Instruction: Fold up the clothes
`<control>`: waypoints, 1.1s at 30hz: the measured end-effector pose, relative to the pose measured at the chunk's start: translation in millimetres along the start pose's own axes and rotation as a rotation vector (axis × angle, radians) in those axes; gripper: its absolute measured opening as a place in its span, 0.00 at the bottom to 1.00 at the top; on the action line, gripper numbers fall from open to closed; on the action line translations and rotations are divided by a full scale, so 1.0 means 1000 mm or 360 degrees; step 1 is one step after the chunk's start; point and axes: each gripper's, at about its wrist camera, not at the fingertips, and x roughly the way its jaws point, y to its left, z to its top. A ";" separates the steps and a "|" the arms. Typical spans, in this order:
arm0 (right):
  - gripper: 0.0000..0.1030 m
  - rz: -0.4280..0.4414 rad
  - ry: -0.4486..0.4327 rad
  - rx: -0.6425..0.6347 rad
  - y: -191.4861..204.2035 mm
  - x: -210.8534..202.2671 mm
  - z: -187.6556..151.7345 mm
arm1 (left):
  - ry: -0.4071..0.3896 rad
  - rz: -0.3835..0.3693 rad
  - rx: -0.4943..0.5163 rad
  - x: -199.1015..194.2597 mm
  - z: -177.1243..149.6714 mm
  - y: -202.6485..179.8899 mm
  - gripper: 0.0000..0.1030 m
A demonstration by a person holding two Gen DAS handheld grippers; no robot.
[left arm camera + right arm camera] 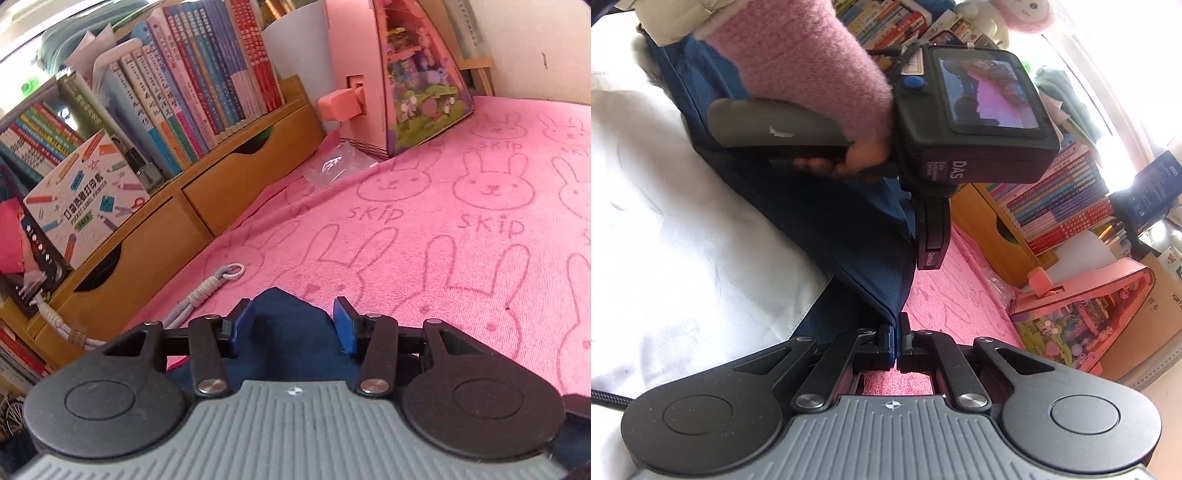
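Observation:
A navy blue garment (827, 221) hangs between my two grippers above a pink rabbit-print towel (443, 221). In the left wrist view a bunched peak of it (288, 325) fills the gap between the blue pads of my left gripper (293, 306), which stand partly apart and touch the cloth on both sides. In the right wrist view my right gripper (899, 321) is shut on the garment's lower corner. A hand in a fuzzy pink sleeve (809, 70) holds the left gripper, one finger (931, 240) of which points down beside the cloth.
A wooden shelf unit with drawers (221, 184) and rows of books (207, 74) borders the towel on the left. A pink toy-house box (369, 74), a clear plastic wrapper (332, 166) and a cord with a ring (207, 288) lie nearby. White fabric (683, 240) lies under the garment.

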 end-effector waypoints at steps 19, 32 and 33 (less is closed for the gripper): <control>0.38 0.0008 0.0003 0.0035 -0.018 -0.014 -0.002 | 0.0107 0.0591 -0.0847 -0.204 -0.187 0.133 0.56; 0.64 0.0600 0.0008 0.0826 -0.102 -0.070 0.012 | 0.0213 0.0526 -0.0947 -0.200 -0.199 0.147 0.77; 0.64 0.0657 -0.0026 0.0920 -0.104 -0.068 0.023 | 0.0219 0.0528 -0.0942 -0.200 -0.198 0.147 0.78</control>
